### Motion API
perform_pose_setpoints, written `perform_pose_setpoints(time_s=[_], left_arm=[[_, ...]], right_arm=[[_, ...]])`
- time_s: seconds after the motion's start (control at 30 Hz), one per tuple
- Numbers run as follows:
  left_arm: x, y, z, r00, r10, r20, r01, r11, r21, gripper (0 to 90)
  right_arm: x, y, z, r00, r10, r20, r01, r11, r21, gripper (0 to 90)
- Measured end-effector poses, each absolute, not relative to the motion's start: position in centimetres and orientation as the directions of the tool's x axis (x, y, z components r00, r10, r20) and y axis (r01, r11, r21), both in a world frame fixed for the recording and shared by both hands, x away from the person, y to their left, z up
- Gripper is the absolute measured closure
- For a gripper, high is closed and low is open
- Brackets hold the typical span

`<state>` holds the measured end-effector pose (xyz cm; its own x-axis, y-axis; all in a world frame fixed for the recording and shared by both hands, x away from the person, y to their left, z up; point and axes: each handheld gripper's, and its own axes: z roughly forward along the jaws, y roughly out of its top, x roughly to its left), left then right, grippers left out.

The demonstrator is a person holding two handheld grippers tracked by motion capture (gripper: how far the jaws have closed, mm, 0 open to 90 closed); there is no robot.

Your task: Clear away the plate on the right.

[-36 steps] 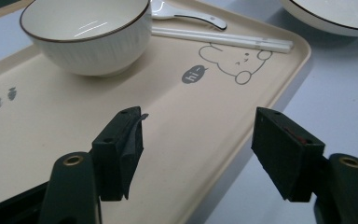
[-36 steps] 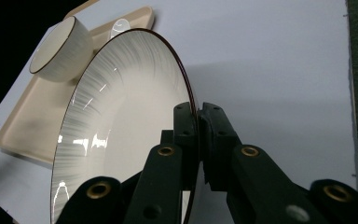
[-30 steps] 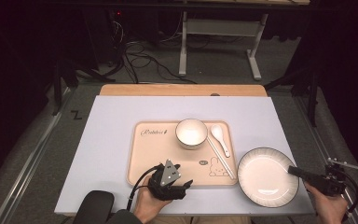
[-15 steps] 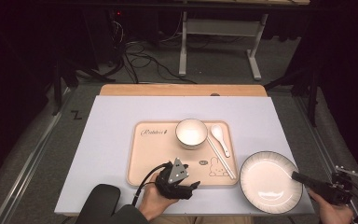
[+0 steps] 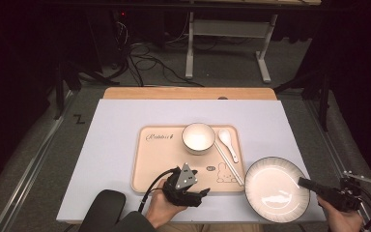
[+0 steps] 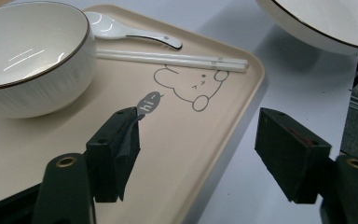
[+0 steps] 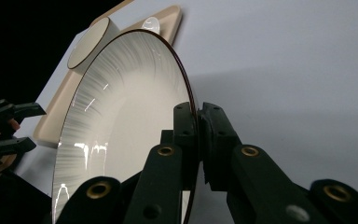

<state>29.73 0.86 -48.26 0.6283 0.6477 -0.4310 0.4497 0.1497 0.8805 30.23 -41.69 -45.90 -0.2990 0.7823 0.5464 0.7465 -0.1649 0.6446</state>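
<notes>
Nearest, the right claw (image 7: pixel 198 135) pinches the plate (image 5: pixel 276 189) by its rim at the counter's (image 5: pixel 116 145) front right; glazed, stiff and probably slippery and breakable. The left claw (image 6: pixel 200 154) hangs spread above the tray (image 5: pixel 159 164). Beyond sits the bowl (image 5: pixel 198 137).

tray lettering (image 5: pixel 160 137) too small to read, plate (image 6: pixel 326 21) cropped (top edge)

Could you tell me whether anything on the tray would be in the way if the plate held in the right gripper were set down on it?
Yes. The plate, clamped at its rim by the right gripper, would meet the chopsticks, spoon and bowl on the tray's right part; its left part lies bare.
</notes>
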Motion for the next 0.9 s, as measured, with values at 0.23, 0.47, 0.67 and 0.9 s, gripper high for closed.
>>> perform_pose_setpoints(time_s=[0.23,0.47,0.67,0.9], left_arm=[[29.8,0.8,-48.1,0.622,0.642,-0.448,0.459,0.165,0.873,29.5],[29.7,1.0,-47.9,0.611,0.650,-0.452,0.461,0.172,0.871,28.4],[29.5,1.4,-47.7,0.599,0.658,-0.456,0.453,0.191,0.871,28.0],[29.3,2.0,-47.5,0.569,0.671,-0.474,0.459,0.219,0.861,27.6]], right_arm=[[30.7,-40.4,-45.5,-0.336,0.772,0.539,0.750,-0.127,0.650,86.8],[31.6,-39.2,-45.6,-0.363,0.761,0.537,0.761,-0.091,0.642,86.7],[32.6,-38.2,-45.6,-0.400,0.743,0.537,0.765,-0.053,0.642,86.8],[34.0,-36.5,-45.6,-0.443,0.722,0.532,0.769,0.002,0.639,86.7]])
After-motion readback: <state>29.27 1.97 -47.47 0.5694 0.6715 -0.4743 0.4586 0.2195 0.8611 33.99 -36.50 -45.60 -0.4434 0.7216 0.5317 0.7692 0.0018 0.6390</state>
